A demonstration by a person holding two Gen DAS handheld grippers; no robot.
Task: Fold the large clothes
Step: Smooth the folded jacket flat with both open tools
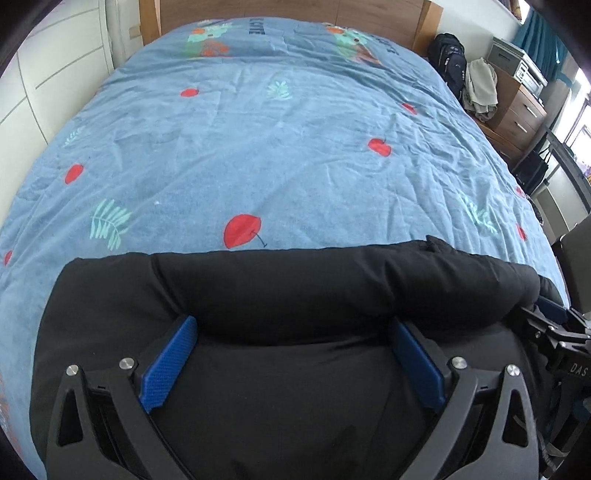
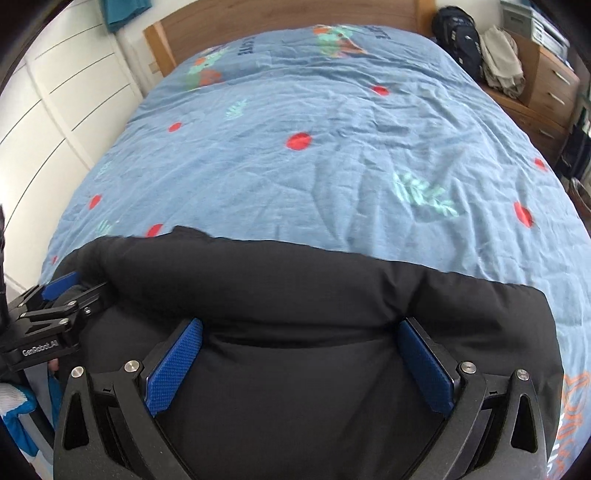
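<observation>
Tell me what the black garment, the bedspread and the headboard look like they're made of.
Black garment: likely padded synthetic, matte, judging by its puffy rolled edge. Bedspread: looks like soft woven cotton, matte with fine creases and printed apples. Headboard: wood or wood veneer, smooth brown grain.

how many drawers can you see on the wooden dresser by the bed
3 in the right wrist view, stacked on the wooden dresser right of the bed: top, middle, bottom. Draped beige clothing may hide more.
</observation>
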